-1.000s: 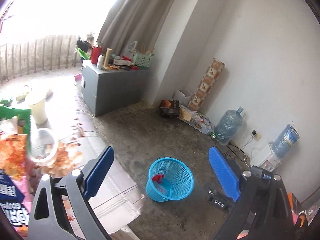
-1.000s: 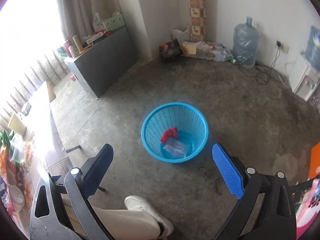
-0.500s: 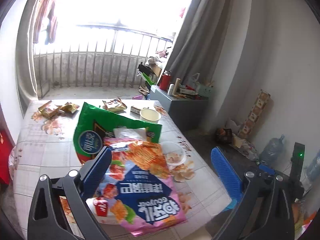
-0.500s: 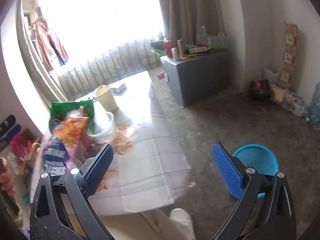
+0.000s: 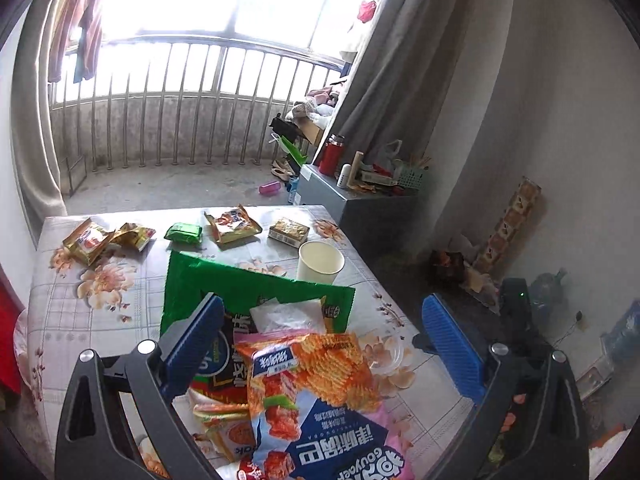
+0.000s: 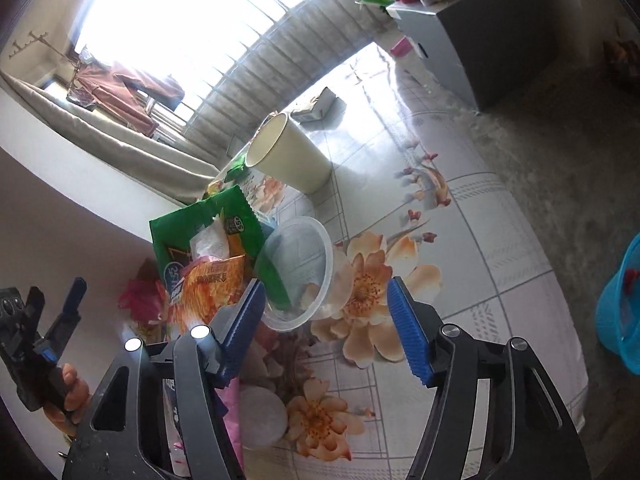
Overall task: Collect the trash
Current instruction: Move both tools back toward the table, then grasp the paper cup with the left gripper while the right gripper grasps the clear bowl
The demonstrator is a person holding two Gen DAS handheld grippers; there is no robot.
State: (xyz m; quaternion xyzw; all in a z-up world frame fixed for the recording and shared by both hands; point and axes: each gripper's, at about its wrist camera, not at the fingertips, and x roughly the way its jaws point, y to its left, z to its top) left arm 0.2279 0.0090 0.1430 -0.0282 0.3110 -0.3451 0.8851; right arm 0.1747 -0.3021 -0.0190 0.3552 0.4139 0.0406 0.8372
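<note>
Snack trash lies on a floral-cloth table (image 5: 100,312). A green chip bag (image 5: 256,292) lies under an orange and pink chip bag (image 5: 320,372), and my left gripper (image 5: 324,344) hovers open above both, holding nothing. A clear plastic cup (image 6: 300,268) lies on its side by the green chip bag (image 6: 192,232). My right gripper (image 6: 326,320) is just in front of the cup. Its jaws are closing, the cup's near rim sits at the fingertips, and the pads are not pressing on it. A cream paper cup (image 6: 288,156) stands beyond.
Several small wrappers (image 5: 236,226) lie along the table's far side. A blue basket (image 6: 620,312) with trash in it stands on the floor off the table's right edge. A grey cabinet (image 5: 360,208) stands behind. A hand (image 6: 68,388) holds the left gripper.
Both views swung from the floor and the blue basket to the table. The left gripper now hangs over the chip bags, the right one has come up to the clear cup, its jaws narrower.
</note>
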